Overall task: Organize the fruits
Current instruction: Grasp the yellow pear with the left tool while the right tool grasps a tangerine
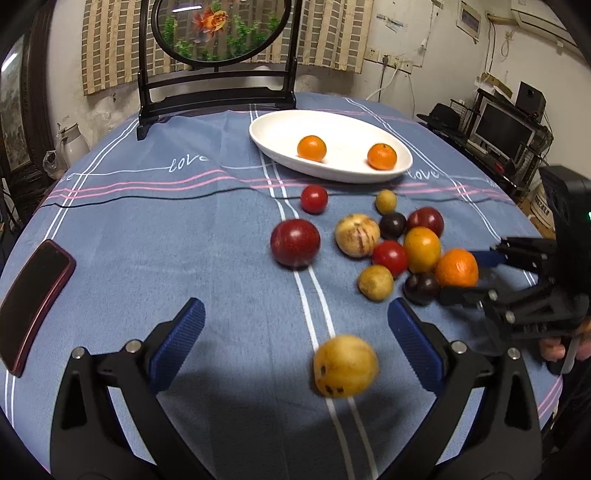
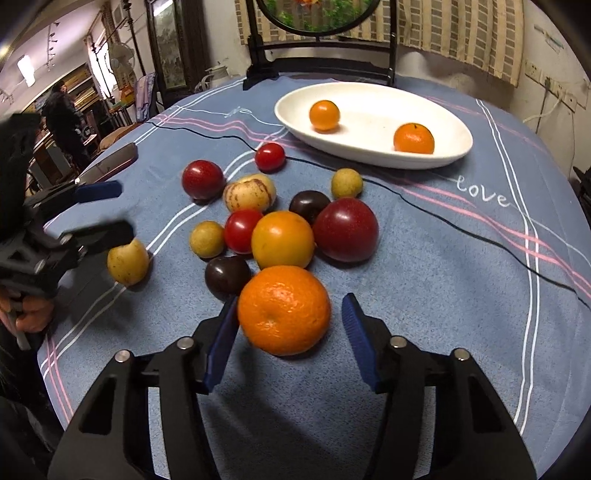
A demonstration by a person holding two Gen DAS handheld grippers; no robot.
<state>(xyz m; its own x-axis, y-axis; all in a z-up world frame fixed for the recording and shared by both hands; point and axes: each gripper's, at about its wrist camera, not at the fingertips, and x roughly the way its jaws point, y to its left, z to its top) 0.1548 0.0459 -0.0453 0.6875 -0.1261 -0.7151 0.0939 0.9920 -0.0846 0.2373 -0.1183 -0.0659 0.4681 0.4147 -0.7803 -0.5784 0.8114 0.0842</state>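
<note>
A white oval dish (image 1: 273, 127) (image 2: 295, 107) at the table's far side holds two small oranges (image 1: 312, 148) (image 1: 382, 156). Several loose fruits lie in a cluster in front of it: red plums, tomatoes, dark plums and yellow fruits. My left gripper (image 1: 295, 317) is open, with a yellow fruit (image 1: 345, 365) (image 2: 127, 262) on the cloth between its fingers, untouched. My right gripper (image 2: 290, 325) is open around a large orange (image 2: 283, 309) (image 1: 456, 268); the left pad is close to it and the right pad stands apart.
A dark phone (image 1: 33, 302) lies at the table's left edge. A black framed round fish picture (image 1: 218, 29) stands behind the dish. A thin black cable (image 2: 443, 218) runs across the blue cloth. A person (image 2: 64, 122) stands far back.
</note>
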